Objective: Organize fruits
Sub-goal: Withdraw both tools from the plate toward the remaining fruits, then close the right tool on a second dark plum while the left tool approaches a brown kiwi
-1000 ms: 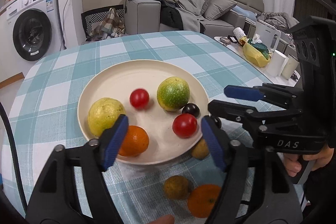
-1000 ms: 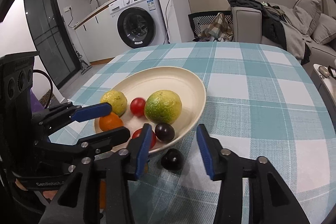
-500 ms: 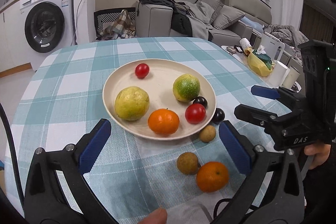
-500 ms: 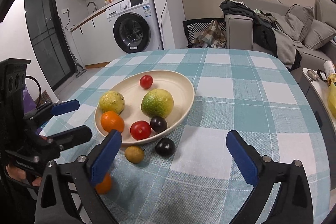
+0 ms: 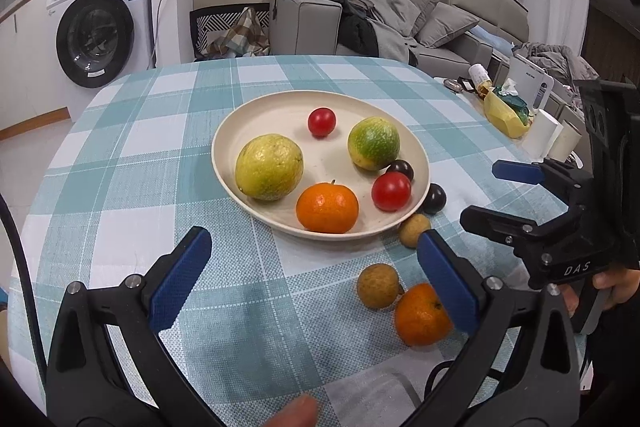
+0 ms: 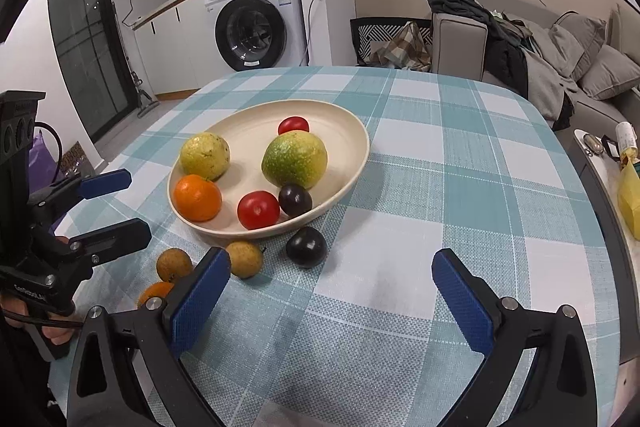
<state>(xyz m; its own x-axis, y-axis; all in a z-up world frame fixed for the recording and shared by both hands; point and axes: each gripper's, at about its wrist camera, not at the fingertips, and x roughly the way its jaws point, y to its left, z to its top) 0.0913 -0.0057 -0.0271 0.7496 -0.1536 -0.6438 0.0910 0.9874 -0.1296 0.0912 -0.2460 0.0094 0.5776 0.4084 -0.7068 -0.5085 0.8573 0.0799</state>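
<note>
At the bottom of the left wrist view the left tongs (image 5: 314, 279) stand spread wide with nothing between the blue pads, having just been opening; only the teal-and-white checked cloth of the worktop (image 5: 120, 163) lies in the gap. Just behind the right pad, at lower right of that frame, sit a loose orange mandarin (image 5: 420, 315) and, touching it on its upper left, a brown round longan (image 5: 378, 286). A second brown longan (image 5: 414, 225) lies a little farther up, close against the near rim of the cream round plate (image 5: 256, 107), with a dark purple plum (image 5: 435, 198) beside it outside the rim. In the right wrist view the right tongs (image 6: 330, 291) are likewise parted wide and empty, having just been opening, and that plum lies on the cloth just beyond the gap, towards its left side. On the plate, from its near edge back, rest an orange mandarin (image 5: 327, 207), a red cherry tomato (image 5: 391, 191), a smaller dark plum (image 5: 401, 169), a large yellow-green guava-like fruit (image 5: 269, 167), a green-and-yellow round citrus (image 5: 373, 143) and, farthest, another red cherry tomato (image 5: 321, 122). All the fruit lies well ahead of both tongs, untouched.
</note>
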